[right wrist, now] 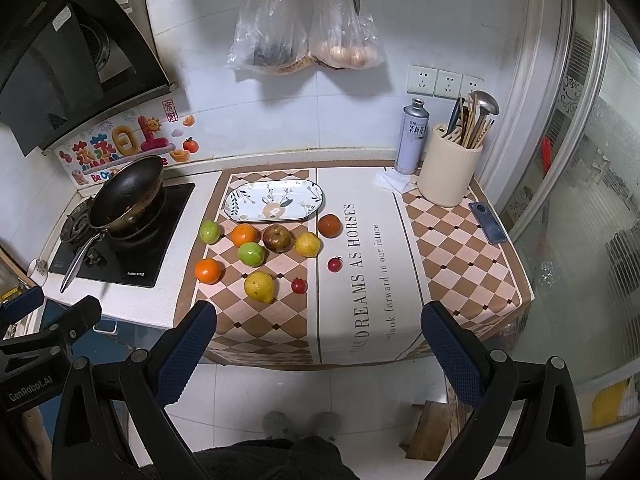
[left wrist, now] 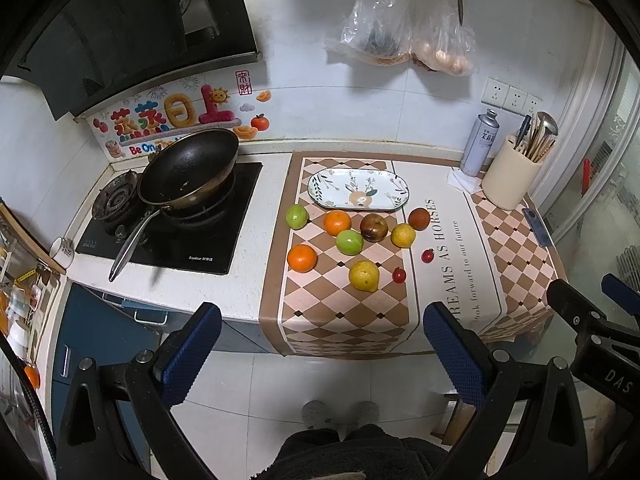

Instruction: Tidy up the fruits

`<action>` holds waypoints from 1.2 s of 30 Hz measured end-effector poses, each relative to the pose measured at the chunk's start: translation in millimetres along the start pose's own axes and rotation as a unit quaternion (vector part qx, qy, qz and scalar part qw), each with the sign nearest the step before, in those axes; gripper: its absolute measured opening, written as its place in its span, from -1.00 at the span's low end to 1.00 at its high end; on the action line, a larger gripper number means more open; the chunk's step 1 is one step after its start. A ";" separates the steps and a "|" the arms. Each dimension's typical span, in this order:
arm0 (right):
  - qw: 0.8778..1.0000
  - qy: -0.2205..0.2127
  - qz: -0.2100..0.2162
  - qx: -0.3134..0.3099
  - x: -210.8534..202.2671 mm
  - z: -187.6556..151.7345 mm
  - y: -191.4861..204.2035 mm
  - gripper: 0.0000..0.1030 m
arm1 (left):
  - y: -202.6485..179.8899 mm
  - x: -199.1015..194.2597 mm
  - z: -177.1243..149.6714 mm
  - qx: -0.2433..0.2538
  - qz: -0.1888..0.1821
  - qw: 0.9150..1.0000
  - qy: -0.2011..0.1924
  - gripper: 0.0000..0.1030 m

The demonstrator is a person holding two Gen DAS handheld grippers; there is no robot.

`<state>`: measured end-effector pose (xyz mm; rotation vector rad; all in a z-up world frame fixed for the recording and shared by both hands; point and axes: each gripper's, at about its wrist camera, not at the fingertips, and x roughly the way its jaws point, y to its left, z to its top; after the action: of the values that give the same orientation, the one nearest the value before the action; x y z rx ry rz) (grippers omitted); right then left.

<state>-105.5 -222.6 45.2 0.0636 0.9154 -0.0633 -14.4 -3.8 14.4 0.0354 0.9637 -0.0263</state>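
Several fruits lie on a checked mat (left wrist: 344, 312) (right wrist: 256, 320): two oranges (left wrist: 302, 258) (right wrist: 207, 271), two green fruits (left wrist: 349, 242) (right wrist: 251, 254), two yellow lemons (left wrist: 363, 275) (right wrist: 260, 286), a dark brown fruit (left wrist: 374, 227) (right wrist: 276, 237), a red-brown fruit (left wrist: 419, 219) (right wrist: 329, 225) and two cherry tomatoes (left wrist: 399, 275) (right wrist: 299, 285). An empty oval flowered plate (left wrist: 358, 189) (right wrist: 274, 201) sits behind them. My left gripper (left wrist: 320, 344) and right gripper (right wrist: 318, 344) are both open and empty, held off the counter's front edge above the floor.
A black pan (left wrist: 188, 168) (right wrist: 126, 194) sits on a stove at the left. A spray can (left wrist: 478, 144) (right wrist: 412, 138), a utensil holder (left wrist: 512, 176) (right wrist: 450, 174) and a phone (right wrist: 488, 222) stand at the right. Plastic bags and scissors hang on the wall.
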 end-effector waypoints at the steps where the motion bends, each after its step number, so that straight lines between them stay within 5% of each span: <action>1: 1.000 -0.001 0.001 0.000 -0.1 -1.0 -1.5 1.00 | -0.4 -0.9 0.0 0.000 0.000 1.000 0.000 1.00; 27: 1.000 -0.020 0.008 0.018 5.6 -4.7 -5.1 1.00 | 0.7 -1.3 4.2 -0.003 -0.005 1.000 -0.016 1.00; 36: 0.996 -0.016 0.029 0.079 70.3 -6.4 1.2 1.00 | 32.3 54.3 14.9 -0.008 0.059 0.995 -0.075 1.00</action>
<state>-67.8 -222.9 -14.4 0.2350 0.8743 -0.0829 30.0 27.5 -21.1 0.0745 0.8103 0.0858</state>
